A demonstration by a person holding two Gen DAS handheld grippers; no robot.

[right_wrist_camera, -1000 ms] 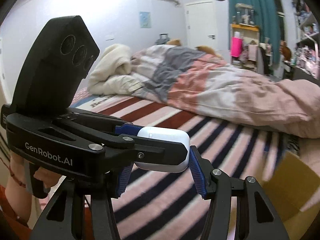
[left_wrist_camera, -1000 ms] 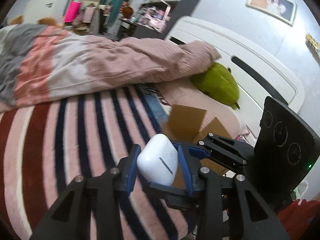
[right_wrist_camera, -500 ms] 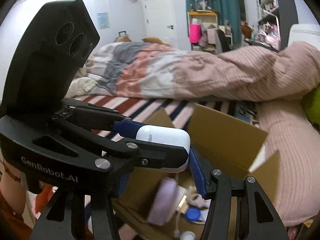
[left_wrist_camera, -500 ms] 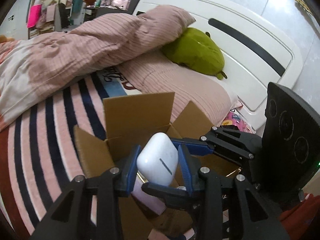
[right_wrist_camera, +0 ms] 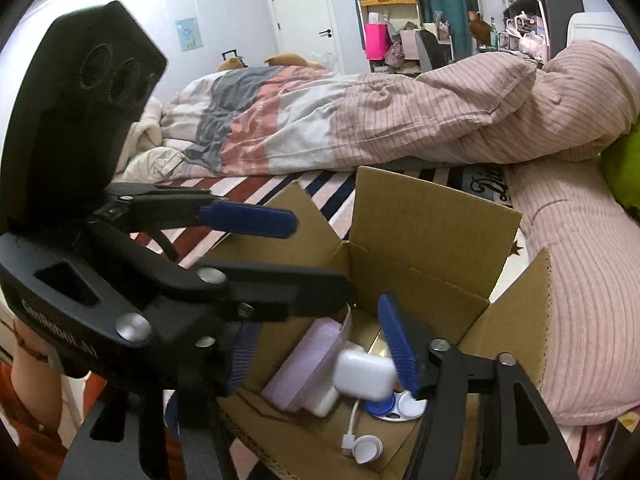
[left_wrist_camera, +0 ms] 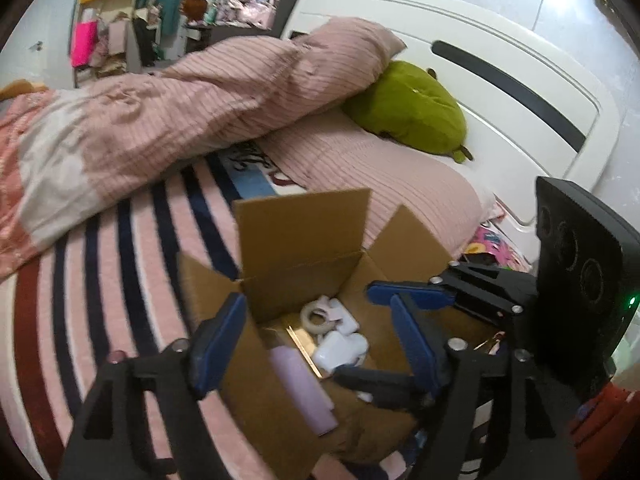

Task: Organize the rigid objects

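Both grippers, left gripper (left_wrist_camera: 316,340) and right gripper (right_wrist_camera: 320,348), are being held with jaws wide and empty over the cardboard box (right_wrist_camera: 432,240), where the white case (right_wrist_camera: 364,372) is lying, and its flaps might be bumped and tipped.

Blurred "GenRobot.AI" on left claw (right_wrist_camera: 276,292) body, unreadable script on bedsheet (right_wrist_camera: 486,186)
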